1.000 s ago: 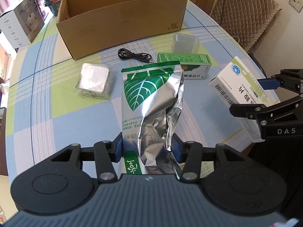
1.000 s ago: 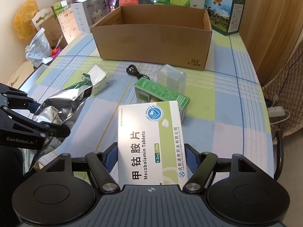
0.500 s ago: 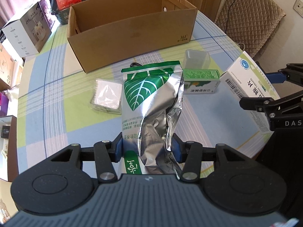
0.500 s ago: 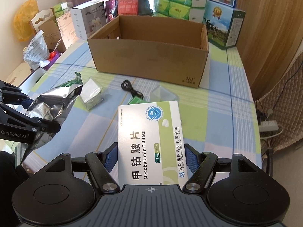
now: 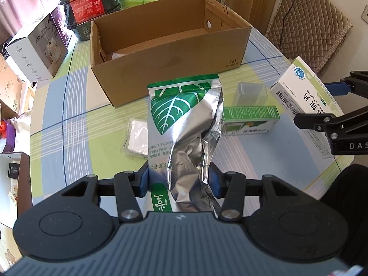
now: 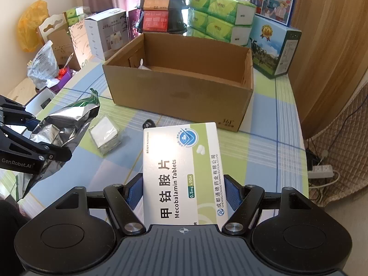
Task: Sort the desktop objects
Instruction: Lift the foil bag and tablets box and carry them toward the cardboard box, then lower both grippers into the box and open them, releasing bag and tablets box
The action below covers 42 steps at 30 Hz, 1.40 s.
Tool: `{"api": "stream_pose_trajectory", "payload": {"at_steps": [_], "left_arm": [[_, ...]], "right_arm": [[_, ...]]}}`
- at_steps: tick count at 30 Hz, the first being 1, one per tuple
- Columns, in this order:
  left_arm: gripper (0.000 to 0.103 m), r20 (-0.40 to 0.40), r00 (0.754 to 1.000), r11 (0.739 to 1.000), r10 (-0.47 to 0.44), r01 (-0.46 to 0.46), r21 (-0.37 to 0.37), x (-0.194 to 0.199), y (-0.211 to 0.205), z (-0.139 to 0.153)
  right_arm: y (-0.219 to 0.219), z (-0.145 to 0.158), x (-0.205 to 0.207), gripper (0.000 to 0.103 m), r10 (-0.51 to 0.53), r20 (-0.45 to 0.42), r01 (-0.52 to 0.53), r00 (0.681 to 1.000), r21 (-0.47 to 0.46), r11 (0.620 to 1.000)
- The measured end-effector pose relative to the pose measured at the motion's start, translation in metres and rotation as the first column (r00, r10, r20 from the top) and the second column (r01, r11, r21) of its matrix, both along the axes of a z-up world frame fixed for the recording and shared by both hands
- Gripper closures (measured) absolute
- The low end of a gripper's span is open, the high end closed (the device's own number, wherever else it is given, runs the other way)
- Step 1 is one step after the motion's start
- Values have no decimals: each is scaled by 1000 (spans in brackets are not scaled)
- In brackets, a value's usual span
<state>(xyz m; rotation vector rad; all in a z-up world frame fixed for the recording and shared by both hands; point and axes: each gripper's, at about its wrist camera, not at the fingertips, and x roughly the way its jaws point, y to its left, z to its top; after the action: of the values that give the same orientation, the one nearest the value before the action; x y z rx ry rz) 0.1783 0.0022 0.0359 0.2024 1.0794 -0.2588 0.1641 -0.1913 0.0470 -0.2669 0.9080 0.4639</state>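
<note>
Silver-and-green foil pouch (image 5: 184, 124) clenched in left gripper (image 5: 179, 181) jaws, white tablet box (image 6: 181, 174) clenched in right gripper (image 6: 182, 194) jaws, both aloft over bench (image 6: 273, 119): carry level above cardboard box (image 6: 181, 78), clear near wall, release singly.

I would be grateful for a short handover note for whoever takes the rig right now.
Left hand-held gripper: shut on the silver foil pouch with green leaf print, held off the table.
Right hand-held gripper: shut on the white and green tablet box, also lifted.
The open brown cardboard box stands ahead of both; something white already lies inside.
Left on the checked tablecloth: green and white carton, clear plastic container, flat clear-wrapped white packet, black cable.
Next, probably: drop both held items into the box, then collect the rest.
</note>
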Motion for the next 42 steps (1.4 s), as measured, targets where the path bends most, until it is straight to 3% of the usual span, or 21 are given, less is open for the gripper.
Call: {"api": "stream_pose_trajectory", "payload": {"at_steps": [13,27,42], "left_arm": [[59,18,1000,1000,3,-3,-1,46,5,20],[59,31,999,1000,21,-20,-17,130,6,38],[59,3,1000,1000,23,-23,-9,217,2,23]], "right_arm": [[3,15,48,34,3,16,-3,1000,-16,1000],[28,35,136,34,0,32,0,999,-4,1000],[52,25,224,34,-6,17,6,1000,-12,1000]]}}
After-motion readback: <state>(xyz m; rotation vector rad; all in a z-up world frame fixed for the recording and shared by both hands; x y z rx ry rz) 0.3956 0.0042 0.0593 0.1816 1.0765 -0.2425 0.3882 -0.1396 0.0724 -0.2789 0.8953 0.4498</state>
